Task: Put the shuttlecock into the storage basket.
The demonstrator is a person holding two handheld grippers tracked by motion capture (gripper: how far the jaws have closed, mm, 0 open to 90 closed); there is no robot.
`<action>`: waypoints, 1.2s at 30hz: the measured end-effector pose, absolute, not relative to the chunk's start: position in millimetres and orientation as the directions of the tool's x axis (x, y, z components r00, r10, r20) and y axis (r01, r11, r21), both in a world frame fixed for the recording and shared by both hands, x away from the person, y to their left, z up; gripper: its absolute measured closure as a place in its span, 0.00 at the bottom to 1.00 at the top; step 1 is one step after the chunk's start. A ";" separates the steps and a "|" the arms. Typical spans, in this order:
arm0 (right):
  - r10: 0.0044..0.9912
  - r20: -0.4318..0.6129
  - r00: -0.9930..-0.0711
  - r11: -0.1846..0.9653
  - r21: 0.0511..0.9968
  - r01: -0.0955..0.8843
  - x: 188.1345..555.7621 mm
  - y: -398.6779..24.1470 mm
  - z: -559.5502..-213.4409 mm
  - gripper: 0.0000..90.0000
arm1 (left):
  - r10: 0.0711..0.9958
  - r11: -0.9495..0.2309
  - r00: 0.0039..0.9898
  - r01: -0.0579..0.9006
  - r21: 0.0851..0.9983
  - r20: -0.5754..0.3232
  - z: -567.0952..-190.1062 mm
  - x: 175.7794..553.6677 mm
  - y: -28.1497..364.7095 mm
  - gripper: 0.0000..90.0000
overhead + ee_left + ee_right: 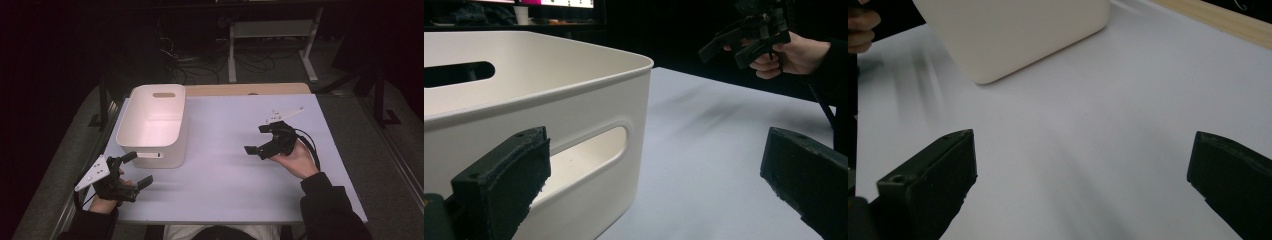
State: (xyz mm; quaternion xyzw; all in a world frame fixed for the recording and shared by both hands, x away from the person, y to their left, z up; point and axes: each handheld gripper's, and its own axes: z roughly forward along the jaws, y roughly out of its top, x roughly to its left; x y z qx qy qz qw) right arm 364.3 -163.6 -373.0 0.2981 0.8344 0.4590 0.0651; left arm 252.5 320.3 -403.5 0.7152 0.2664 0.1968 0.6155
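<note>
Nearest the person's edge of the tabletop, the left tongs sit low in the left hand, close to the front left corner. Their jaws stand wide apart with nothing between them. The grey three-cornered plate on top tilts outward to the left.

Just beyond them stands the white plastic bin, upright on the pale tabletop, its open top facing up. The left tongs are just beside its near wall, apart from it as far as I can see from above. In the left gripper view the bin looms large right behind the one jaw, its slotted handle cut into the near wall and a second slot in the far wall; whether that jaw touches the wall I cannot tell. The inside of the bin looks bare.

Across the tabletop, farther out and well apart from the bin, the right tongs are held in the right hand, above the surface and pointed leftward toward the bin. Their jaws are also spread wide and hold nothing. The right gripper view looks down on the bare tabletop with the bin ahead.

Past the white sheet a strip of wooden edge shows, then dark floor with cables and a white table frame.
</note>
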 end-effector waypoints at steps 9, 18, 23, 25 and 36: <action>0.574 0.166 -0.801 0.388 0.806 0.446 357.9 -174.5 -379.3 0.00 | 0.623 -0.101 0.781 0.139 0.985 -0.046 -403.5 252.6 320.1 0.00; 0.586 0.169 -0.793 0.377 0.809 0.451 352.8 -183.6 -383.0 0.00 | 0.624 -0.101 0.780 0.138 0.985 -0.045 -403.5 252.6 320.0 0.00; 0.601 0.169 -0.781 0.365 0.812 0.456 347.6 -193.3 -388.0 0.00 | 0.624 -0.102 0.780 0.138 0.985 -0.045 -403.5 252.6 319.9 0.00; 0.608 0.171 -0.776 0.360 0.811 0.461 345.7 -197.1 -390.3 0.00 | 0.625 -0.102 0.780 0.137 0.985 -0.044 -403.5 252.6 319.8 0.00; 0.649 0.179 -0.740 0.327 0.813 0.483 332.1 -223.2 -403.7 0.00 | 0.625 -0.103 0.779 0.138 0.985 -0.044 -403.5 252.6 319.6 0.00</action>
